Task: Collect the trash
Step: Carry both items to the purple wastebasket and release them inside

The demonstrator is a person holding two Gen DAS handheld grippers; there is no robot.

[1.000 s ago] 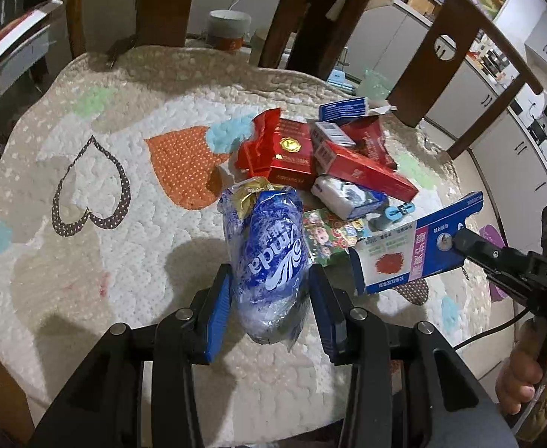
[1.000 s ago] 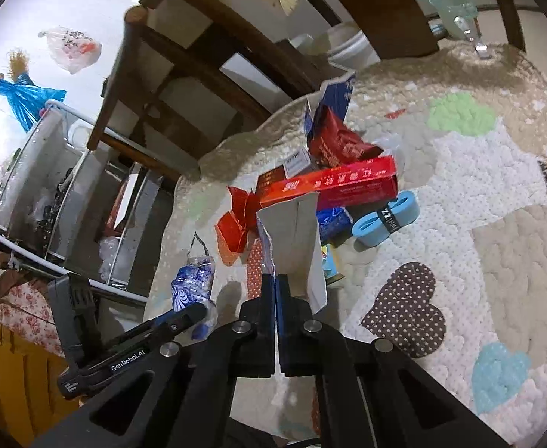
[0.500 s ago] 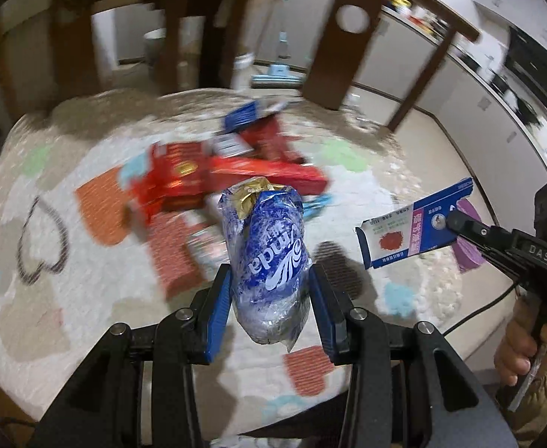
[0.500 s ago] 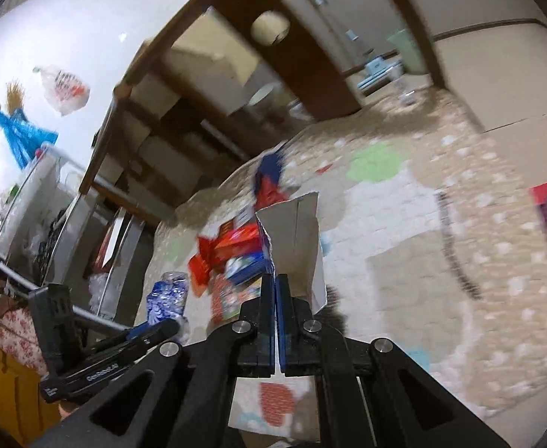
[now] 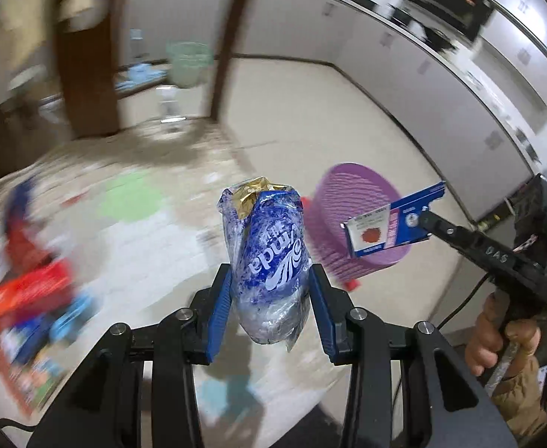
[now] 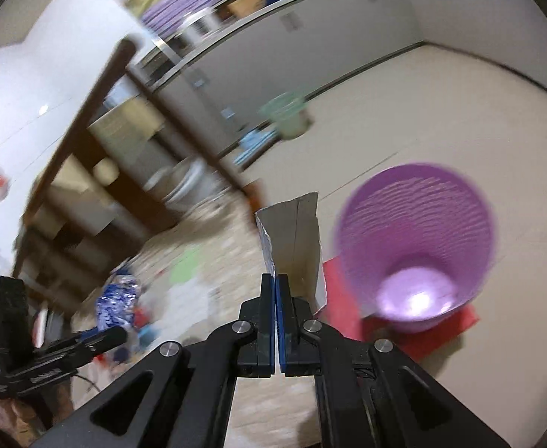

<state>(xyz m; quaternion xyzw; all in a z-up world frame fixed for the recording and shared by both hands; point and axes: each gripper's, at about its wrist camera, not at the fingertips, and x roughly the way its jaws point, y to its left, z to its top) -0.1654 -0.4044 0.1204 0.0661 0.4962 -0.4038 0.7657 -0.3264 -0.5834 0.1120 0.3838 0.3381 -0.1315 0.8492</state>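
Note:
My left gripper [image 5: 269, 291] is shut on a crumpled blue and white plastic wrapper [image 5: 268, 257] and holds it upright in the air. My right gripper [image 6: 275, 287] is shut on a flattened blue cardboard box [image 6: 292, 246], also seen in the left wrist view [image 5: 389, 224]. A purple mesh trash basket [image 6: 415, 239] stands on the floor on a red mat, just right of the box; it also shows in the left wrist view [image 5: 333, 205] beyond both grippers. Its inside looks empty.
The quilted table top [image 5: 131, 224] lies at left with blurred red and blue packets [image 5: 23, 291]. A green basket [image 5: 189, 63] stands on the floor farther back. Dark wooden chair posts [image 5: 86, 56] rise behind the table. White cabinets [image 6: 311, 33] line the wall.
Both grippers have swung right, away from the trash pile, keeping their loads. The purple basket has come into view, close in front of the right gripper.

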